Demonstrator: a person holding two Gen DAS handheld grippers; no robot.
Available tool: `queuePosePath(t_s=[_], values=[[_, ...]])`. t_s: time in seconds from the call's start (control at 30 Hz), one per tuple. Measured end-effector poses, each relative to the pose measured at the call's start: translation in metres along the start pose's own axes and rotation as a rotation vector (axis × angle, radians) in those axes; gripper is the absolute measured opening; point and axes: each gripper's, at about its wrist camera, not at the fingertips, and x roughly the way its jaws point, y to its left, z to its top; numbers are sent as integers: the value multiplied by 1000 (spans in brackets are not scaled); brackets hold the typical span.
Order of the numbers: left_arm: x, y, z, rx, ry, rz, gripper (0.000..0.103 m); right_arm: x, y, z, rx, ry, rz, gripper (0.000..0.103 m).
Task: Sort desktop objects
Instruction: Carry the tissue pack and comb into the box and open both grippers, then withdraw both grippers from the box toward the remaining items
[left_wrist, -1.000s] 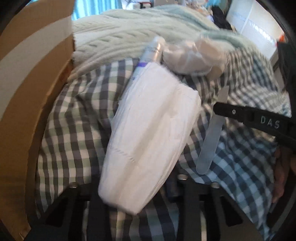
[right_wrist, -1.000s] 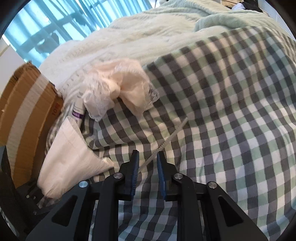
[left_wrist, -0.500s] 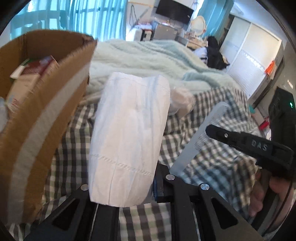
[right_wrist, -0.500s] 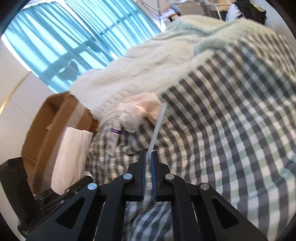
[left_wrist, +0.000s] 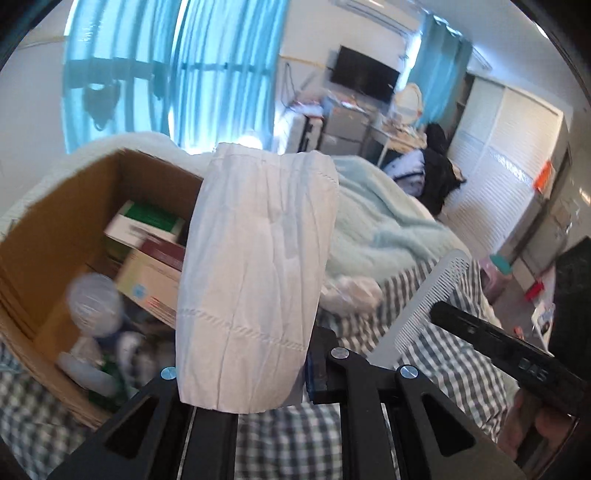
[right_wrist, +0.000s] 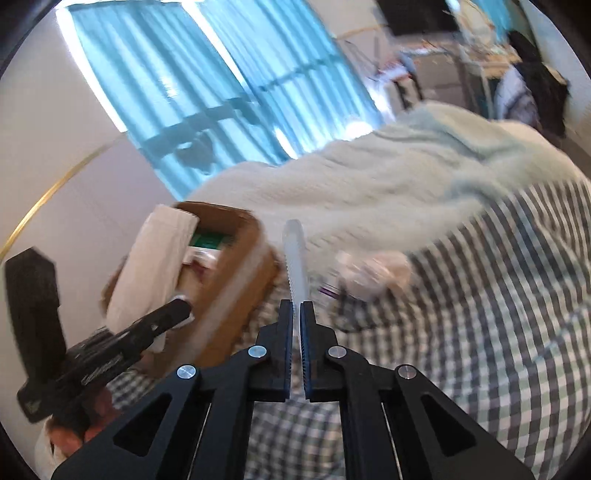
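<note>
My left tool clamps a crinkled white folded pad, my right tool pinches a pale, perhaps translucent comb pointing twelve o'clock.

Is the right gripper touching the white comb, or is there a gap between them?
Touching. In the right wrist view the right gripper has its jaws closed on the lower end of the white comb, which sticks up from between the pads, lifted off the checked bedspread.

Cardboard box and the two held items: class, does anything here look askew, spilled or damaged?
Nothing looks spilled or damaged. The cardboard box is an untidy jumble of cartons and bottles. The left gripper holds the white folded pad upright; the right gripper pinches the comb by one end.
</note>
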Motion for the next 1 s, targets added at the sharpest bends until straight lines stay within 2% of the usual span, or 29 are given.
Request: queuePosePath(t_s=[0.17,0.27,0.37,0.4,0.43,0.47,0.5,0.53,0.6,0.7,0.87,0.9,1.0], values=[[-10,52,23,-67,-19,108,12,14,78,34,-129,-2,115,4],[-11,84,24,-125,-4,131,12,40,116,49,-190,18,144,4],[2,104,18,-135,44,158,12,67,133,50,-221,44,128,4],[5,107,12,-130,58,171,16,72,134,46,-234,49,108,6],[9,109,6,-128,65,182,26,78,131,41,-247,44,66,15],[13,111,4,-126,72,196,35,82,125,36,-247,42,38,28],[17,112,1,-120,73,202,53,84,117,32,-242,46,19,37],[17,109,-3,-104,65,198,58,87,104,26,-229,58,-6,38],[15,101,-6,-66,46,209,61,88,85,20,-206,75,-36,38],[7,91,-8,-24,14,229,85,77,52,11,-175,95,-92,38],[-19,65,-5,-47,-45,199,91,44,19,11,-144,71,-150,41],[-24,55,-6,-49,-57,190,97,40,16,12,-142,65,-158,43],[-37,25,-11,-27,-80,144,99,20,7,12,-135,31,-185,48]])
